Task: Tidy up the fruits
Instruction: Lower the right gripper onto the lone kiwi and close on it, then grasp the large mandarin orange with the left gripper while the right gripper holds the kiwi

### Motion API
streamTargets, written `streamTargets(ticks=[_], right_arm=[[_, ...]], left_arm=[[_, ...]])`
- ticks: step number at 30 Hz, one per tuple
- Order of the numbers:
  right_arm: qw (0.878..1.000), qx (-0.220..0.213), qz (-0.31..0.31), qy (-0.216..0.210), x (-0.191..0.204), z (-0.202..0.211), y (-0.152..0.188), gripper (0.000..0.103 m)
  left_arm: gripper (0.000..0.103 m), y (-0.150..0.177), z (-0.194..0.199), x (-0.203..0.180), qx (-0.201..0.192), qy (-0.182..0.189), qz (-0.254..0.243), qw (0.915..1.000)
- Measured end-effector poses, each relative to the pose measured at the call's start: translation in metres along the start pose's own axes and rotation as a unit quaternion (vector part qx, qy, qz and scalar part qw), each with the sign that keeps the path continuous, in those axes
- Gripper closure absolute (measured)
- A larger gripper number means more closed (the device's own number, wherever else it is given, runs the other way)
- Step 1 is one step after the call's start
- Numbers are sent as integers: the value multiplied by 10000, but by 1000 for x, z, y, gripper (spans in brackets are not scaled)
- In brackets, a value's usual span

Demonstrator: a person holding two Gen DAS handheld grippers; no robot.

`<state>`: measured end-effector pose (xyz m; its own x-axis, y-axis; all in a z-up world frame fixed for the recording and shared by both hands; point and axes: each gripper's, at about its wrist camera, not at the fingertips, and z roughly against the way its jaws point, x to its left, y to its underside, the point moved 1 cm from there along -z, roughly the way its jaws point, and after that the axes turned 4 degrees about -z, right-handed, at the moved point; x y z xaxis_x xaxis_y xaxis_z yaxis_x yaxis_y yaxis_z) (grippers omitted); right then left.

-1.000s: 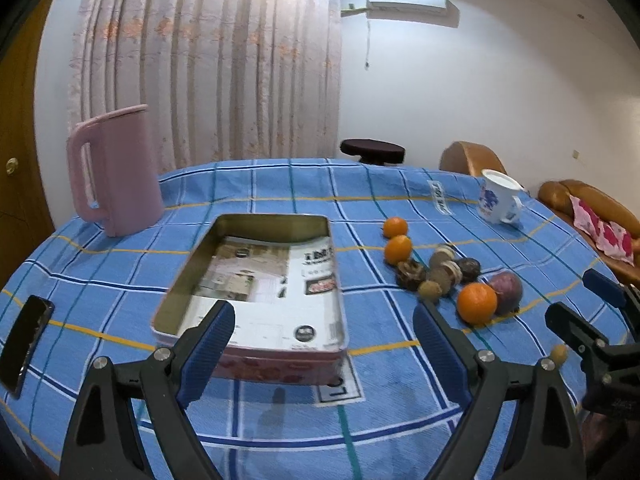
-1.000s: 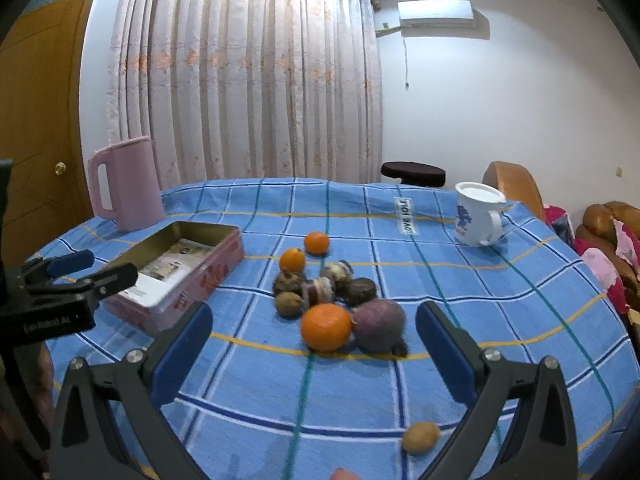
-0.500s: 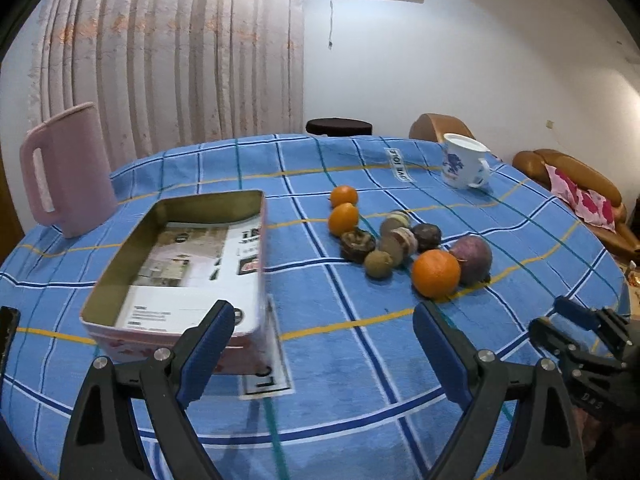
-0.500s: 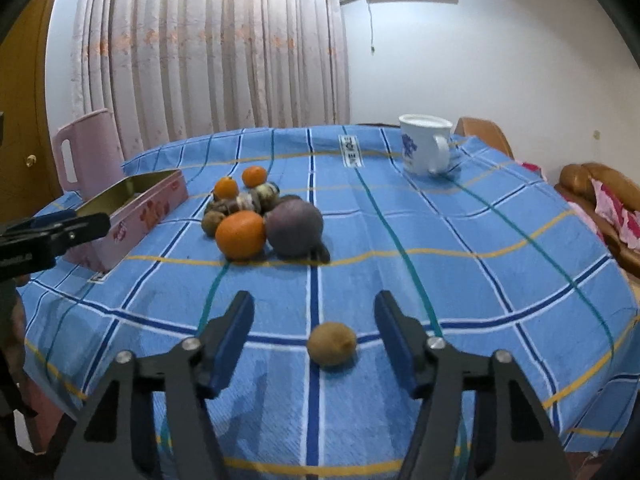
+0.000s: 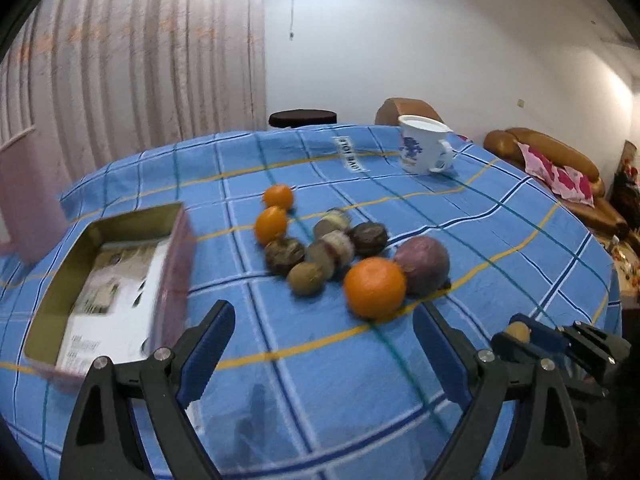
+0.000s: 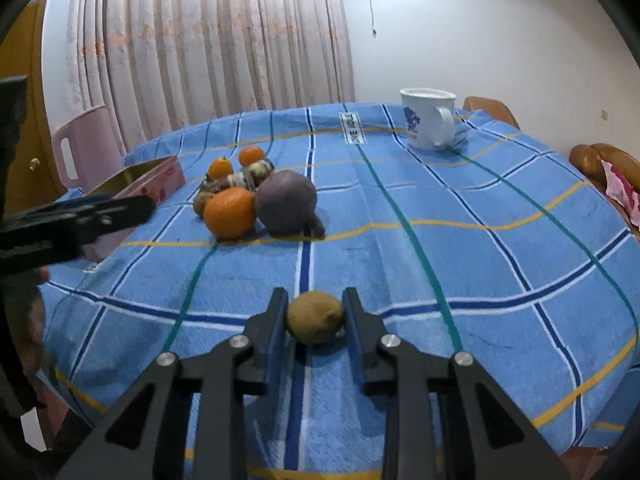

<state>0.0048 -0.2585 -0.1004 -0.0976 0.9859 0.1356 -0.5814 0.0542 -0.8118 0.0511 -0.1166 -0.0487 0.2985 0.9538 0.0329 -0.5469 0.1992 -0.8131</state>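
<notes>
1. your right gripper (image 6: 315,309) has just been closing, and its blue pads now press both sides of the small brown fruit (image 6: 315,322), which sits on the blue checked tablecloth (image 6: 460,248) near the table's front edge. you are at the pick step, the first fruit clamped but not yet lifted.
2. your left gripper (image 5: 320,344) hangs above the cloth with its jaws spread wide and nothing between them. it is free to take the next fruit.
3. further on lies the rest of the pile: a large orange (image 6: 229,212) touching a purple fruit (image 6: 286,203), with smaller brown fruits and two small oranges behind them.
4. left of the pile stands the open pink tin (image 5: 104,288), lined with printed paper and holding no fruit. it looks the likely place for them.
5. next, lift the brown fruit straight up and carry it over the pile to the tin. keep the squeeze gentle; a round fruit can slip out.
</notes>
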Motion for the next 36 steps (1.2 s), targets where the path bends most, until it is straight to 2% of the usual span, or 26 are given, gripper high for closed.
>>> streamTargets(ticks=[3, 5, 7, 15, 17, 19, 24, 31, 36], right_arm=[[9999, -97, -10, -51, -1, 3, -4, 73], [9999, -131, -33, -59, -2, 4, -5, 73], [9998, -174, -88, -64, -5, 5, -7, 73], [9995, -221, -151, -159, -12, 6, -7, 73], [9995, -210, -137, -192, -11, 5, -7, 73], [9995, -210, -116, -193, -10, 5, -6, 73], [9995, -267, -64, -174, -9, 8, -9, 73], [9989, -405, 115, -194, 3, 9, -18, 73], [9982, -466, 245, -289, 15, 7, -23, 73]], left_arm=[[12, -7, -15, -10, 100, 127, -77, 9998], [23, -8, -25, -13, 228, 185, -76, 9995], [29, -8, -34, -14, 364, 295, -32, 9989], [31, -6, -61, -11, 874, 715, 334, 9931], [52, -7, -64, -11, 945, 838, 370, 9913], [54, -7, -66, -11, 1013, 921, 437, 9896], [55, -5, -59, -10, 926, 805, 366, 9918], [55, -3, -36, -1, 409, 493, 303, 9975], [55, -2, -27, 4, 222, 338, 276, 9988]])
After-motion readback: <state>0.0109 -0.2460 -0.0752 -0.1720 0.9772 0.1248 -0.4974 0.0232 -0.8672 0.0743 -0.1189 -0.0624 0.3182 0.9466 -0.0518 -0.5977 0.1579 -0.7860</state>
